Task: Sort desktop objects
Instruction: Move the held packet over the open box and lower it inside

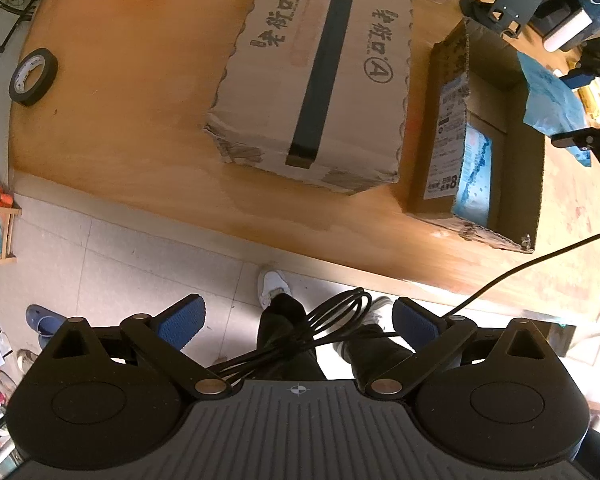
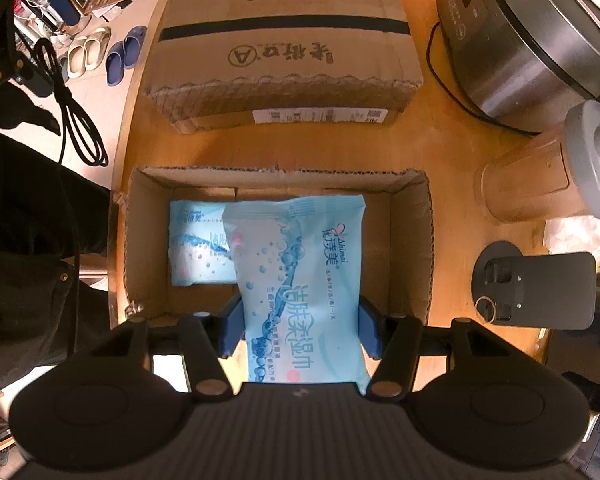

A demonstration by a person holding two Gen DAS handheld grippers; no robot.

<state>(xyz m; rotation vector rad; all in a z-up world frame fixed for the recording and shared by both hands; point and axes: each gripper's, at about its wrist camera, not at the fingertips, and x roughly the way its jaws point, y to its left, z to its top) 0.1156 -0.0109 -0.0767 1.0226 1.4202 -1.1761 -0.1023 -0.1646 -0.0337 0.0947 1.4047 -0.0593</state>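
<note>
I have the wet-wipe pack (image 2: 300,280) pinched between the right gripper (image 2: 300,330) pads, jaws closed in on its two long sides, and it hangs over the open cardboard box (image 2: 412,240) that sits near the desk's front edge. A second pack (image 2: 198,248) already lies flat in the box's left half, partly under mine. To do this well I would lower into the free right half before letting go — keeping the pack level so it lands flat beside the other. The right gripper points down and forward over the box's near wall. The left gripper (image 1: 296,324) is spread wide and empty, held off the desk (image 1: 140,120) edge above the floor.
</note>
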